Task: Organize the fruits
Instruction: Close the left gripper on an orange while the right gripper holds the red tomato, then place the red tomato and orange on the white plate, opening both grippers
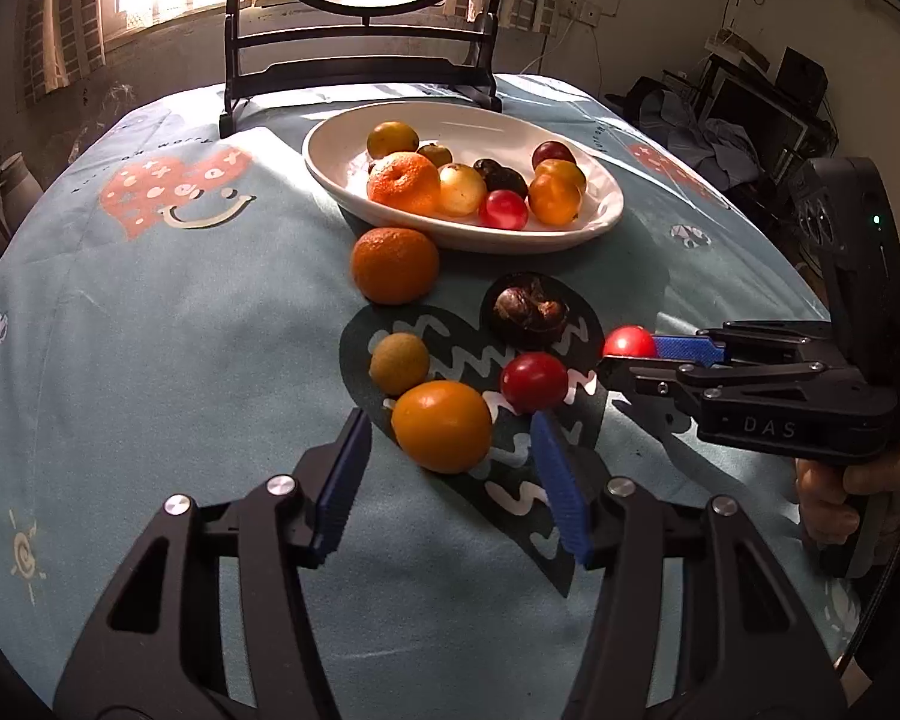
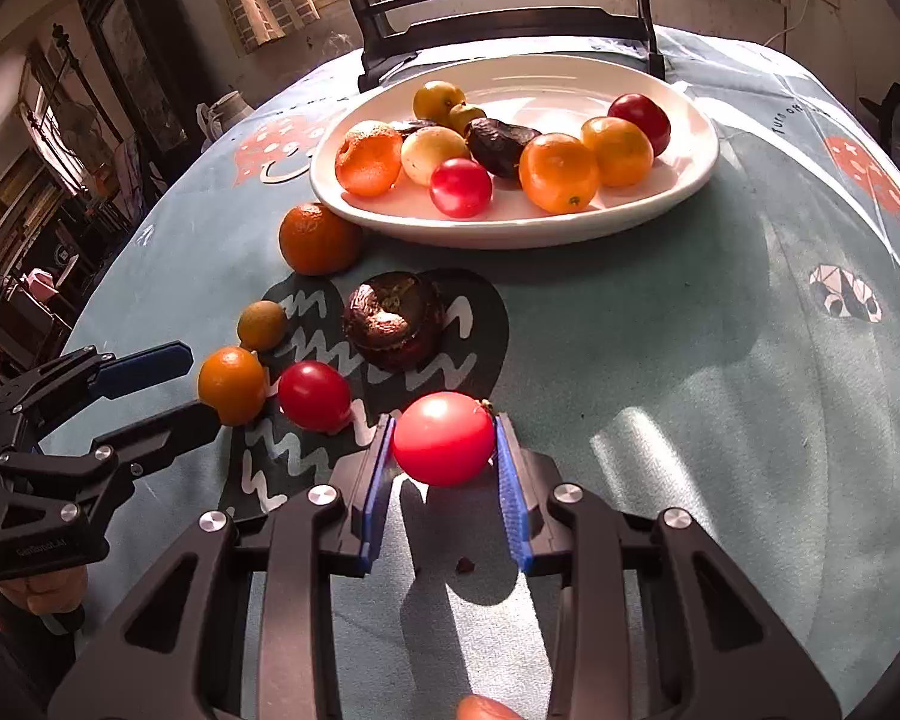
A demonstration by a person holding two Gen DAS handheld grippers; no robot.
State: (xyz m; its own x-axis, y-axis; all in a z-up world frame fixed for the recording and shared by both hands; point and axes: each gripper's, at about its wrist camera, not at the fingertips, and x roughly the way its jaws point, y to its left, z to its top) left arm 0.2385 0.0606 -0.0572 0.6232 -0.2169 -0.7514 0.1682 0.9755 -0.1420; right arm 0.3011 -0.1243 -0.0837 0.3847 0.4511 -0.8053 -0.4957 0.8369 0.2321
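Note:
A white oval plate holds several fruits at the back of the table. On the cloth lie a tangerine, a dark brown fruit, a small brownish-green fruit, an orange kumquat-like fruit and a red cherry tomato. My left gripper is open, its jaws on either side of the orange fruit. My right gripper is shut on another red cherry tomato, just above the cloth.
A black wooden stand with a round painted panel stands behind the plate. The table has a light blue patterned cloth with a dark heart print under the loose fruits. Room clutter lies beyond the table's right edge.

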